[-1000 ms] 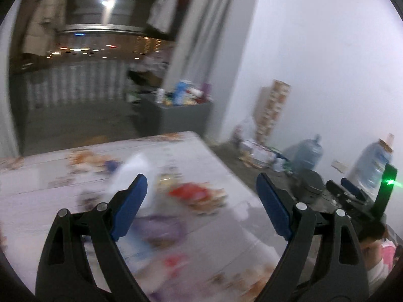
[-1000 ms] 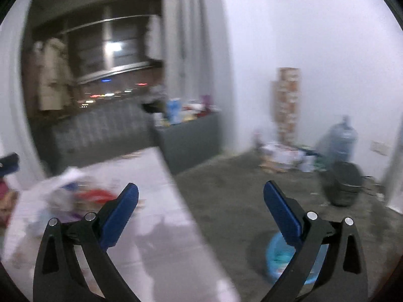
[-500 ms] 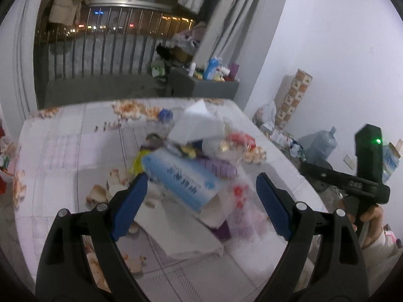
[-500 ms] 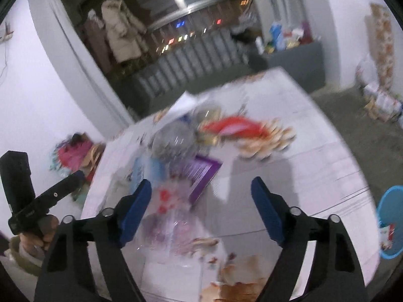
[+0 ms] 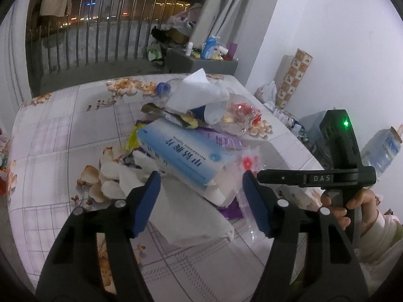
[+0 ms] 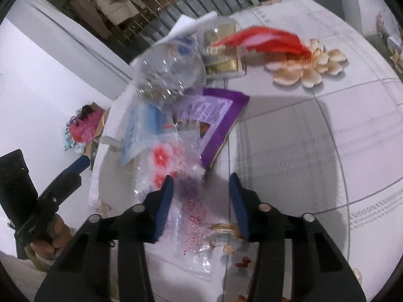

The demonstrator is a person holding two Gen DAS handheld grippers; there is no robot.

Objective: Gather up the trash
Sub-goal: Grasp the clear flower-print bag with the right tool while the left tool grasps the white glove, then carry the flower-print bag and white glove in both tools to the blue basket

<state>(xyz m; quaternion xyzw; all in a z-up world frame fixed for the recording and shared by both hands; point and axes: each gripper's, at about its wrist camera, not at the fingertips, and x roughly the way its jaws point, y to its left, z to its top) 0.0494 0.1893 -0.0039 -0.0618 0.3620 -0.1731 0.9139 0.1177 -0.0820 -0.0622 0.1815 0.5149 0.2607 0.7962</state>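
Note:
A heap of trash lies on the floral tablecloth point(image 5: 63, 130). On top is a long blue-and-white carton point(image 5: 181, 151). Around it are white paper point(image 5: 196, 93), a clear bottle point(image 6: 171, 75), a purple packet point(image 6: 216, 115), a red wrapper point(image 6: 264, 37) and a clear flower-printed plastic bag point(image 6: 176, 161). My left gripper point(image 5: 201, 191) hovers at the carton's open near end, jaws closing, pads apart from it. My right gripper point(image 6: 201, 196) is low over the clear plastic bag, which lies between its closing jaws and is not pinched.
A grey cabinet point(image 5: 201, 63) with bottles stands beyond the table by a balcony railing point(image 5: 95, 32). Water jugs point(image 5: 382, 148) and a patterned box point(image 5: 294, 75) sit by the right wall. A hand point(image 5: 340, 209) holds the other gripper at the table's right edge.
Both grippers have dropped toward the trash heap, which now looms larger. The right one swung from the floor to the table. Both pairs of jaws have narrowed.

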